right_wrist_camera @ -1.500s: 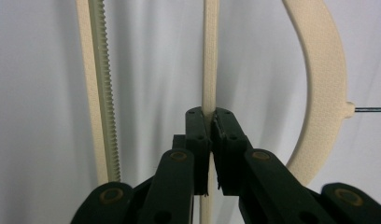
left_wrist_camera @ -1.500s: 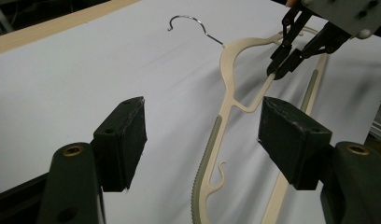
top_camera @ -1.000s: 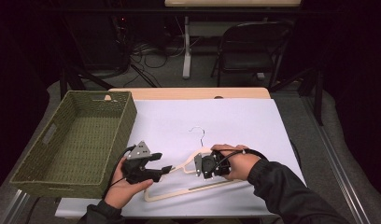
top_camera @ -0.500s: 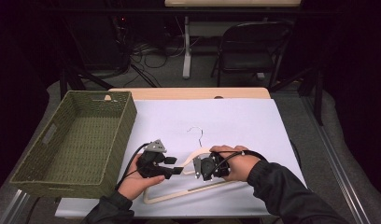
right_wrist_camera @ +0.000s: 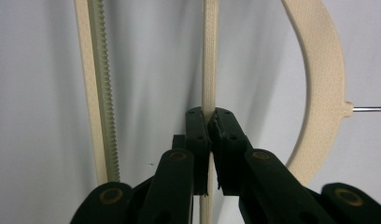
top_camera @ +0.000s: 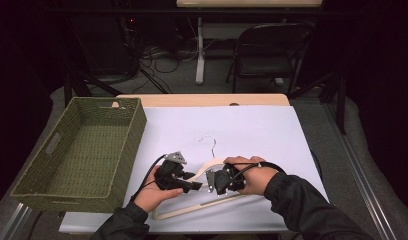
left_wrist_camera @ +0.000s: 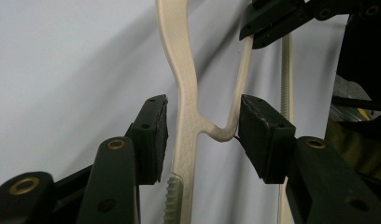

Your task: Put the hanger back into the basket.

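Your left gripper [left_wrist_camera: 202, 135] straddles the cream hanger [top_camera: 202, 172] at its notch, jaws just closing but the pads [left_wrist_camera: 153, 135] not yet pressing; the shoulder runs lengthwise between them, flat on the white table [top_camera: 252, 130], while your right gripper [right_wrist_camera: 209, 122] clamps a thinner strut.

You're sitting in what looks like a lab or recording studio: black curtains all round you, a tangle of cables [top_camera: 162, 55] on the grey floor, a folding chair [top_camera: 272, 50] and desk legs behind, and your table [top_camera: 252, 125] covered in plain white sheet beside a woven basket [top_camera: 87, 150].
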